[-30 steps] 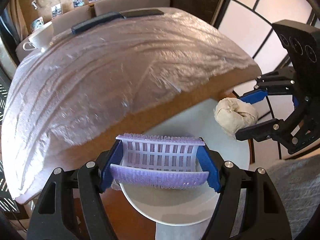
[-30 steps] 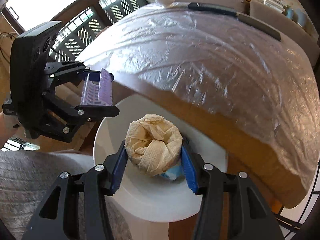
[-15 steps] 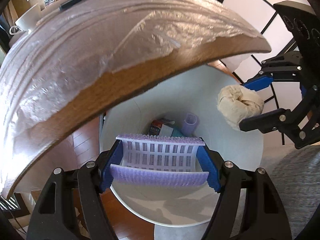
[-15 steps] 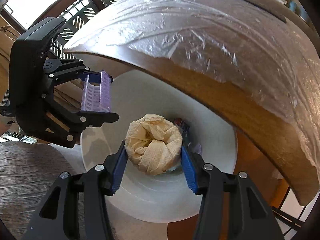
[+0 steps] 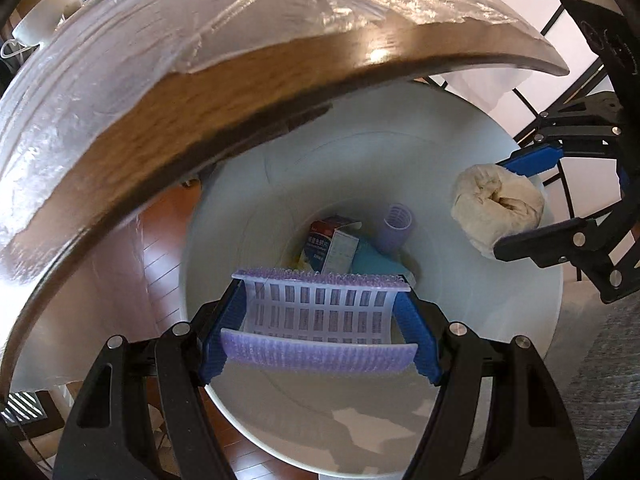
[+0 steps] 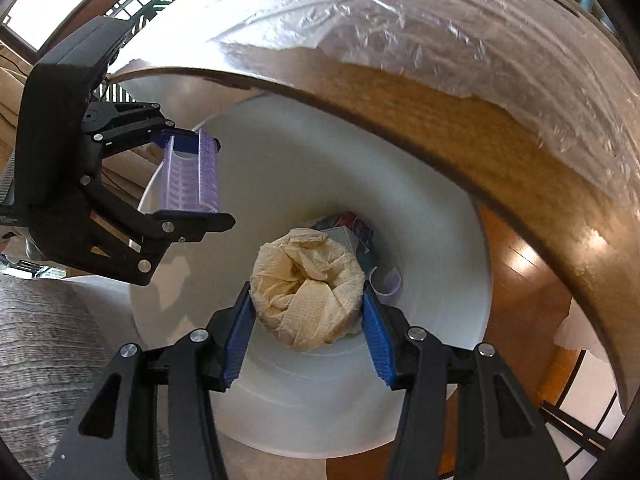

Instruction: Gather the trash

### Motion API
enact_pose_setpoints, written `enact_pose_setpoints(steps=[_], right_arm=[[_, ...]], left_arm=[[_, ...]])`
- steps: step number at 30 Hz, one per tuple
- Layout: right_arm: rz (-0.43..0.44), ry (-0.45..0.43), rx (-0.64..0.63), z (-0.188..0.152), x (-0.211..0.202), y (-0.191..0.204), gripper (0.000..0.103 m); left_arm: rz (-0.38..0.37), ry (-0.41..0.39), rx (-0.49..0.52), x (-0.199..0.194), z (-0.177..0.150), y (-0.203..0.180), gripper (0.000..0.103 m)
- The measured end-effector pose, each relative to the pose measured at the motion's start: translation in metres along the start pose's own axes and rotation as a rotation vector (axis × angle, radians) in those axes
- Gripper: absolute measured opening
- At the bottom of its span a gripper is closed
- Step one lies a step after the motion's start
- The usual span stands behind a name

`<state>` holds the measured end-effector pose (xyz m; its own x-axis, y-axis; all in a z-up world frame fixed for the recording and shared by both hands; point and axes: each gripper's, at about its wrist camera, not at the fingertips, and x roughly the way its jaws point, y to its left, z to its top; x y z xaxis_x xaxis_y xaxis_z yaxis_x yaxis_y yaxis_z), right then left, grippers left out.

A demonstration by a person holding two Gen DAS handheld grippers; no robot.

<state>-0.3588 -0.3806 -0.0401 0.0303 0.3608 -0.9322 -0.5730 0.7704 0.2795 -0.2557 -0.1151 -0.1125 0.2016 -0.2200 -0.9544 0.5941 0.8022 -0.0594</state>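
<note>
A ribbed lilac plastic hair roller, split open into a curved trough point(image 5: 320, 320), is clamped between the blue-padded black fingers of the left gripper point(image 5: 320, 326), its bristled edges running from one pad to the other. A crumpled ball of cream paper towel point(image 6: 308, 290) is pinched between the blue pads of the right gripper point(image 6: 306, 308). Both loads are held above the mouth of a round white plastic waste bin point(image 5: 460, 152), the roller over the near side of the opening and the paper ball toward the rim on the right side. At the bottom of the bin, a small red-and-white printed carton point(image 5: 332, 246), a whole lilac roller point(image 5: 396, 222) and a teal item point(image 5: 372, 262) are seen lying together. The bin stands on a reddish wooden floor point(image 6: 520, 280), just beside the curved edge of a wooden table covered in wrinkled clear plastic film point(image 5: 180, 40).
</note>
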Motion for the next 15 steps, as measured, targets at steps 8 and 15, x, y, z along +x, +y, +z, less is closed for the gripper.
enact_pose_setpoints(steps=[8, 15], right_arm=[[-0.001, -0.051, 0.013, -0.002, -0.036, 0.006, 0.077], [-0.002, -0.373, 0.043, 0.039, -0.139, -0.011, 0.099]], left_arm=[[-0.054, 0.027, -0.019, -0.022, 0.0, 0.002, 0.083], [0.002, -0.382, -0.017, -0.152, 0.035, 0.028, 0.102]])
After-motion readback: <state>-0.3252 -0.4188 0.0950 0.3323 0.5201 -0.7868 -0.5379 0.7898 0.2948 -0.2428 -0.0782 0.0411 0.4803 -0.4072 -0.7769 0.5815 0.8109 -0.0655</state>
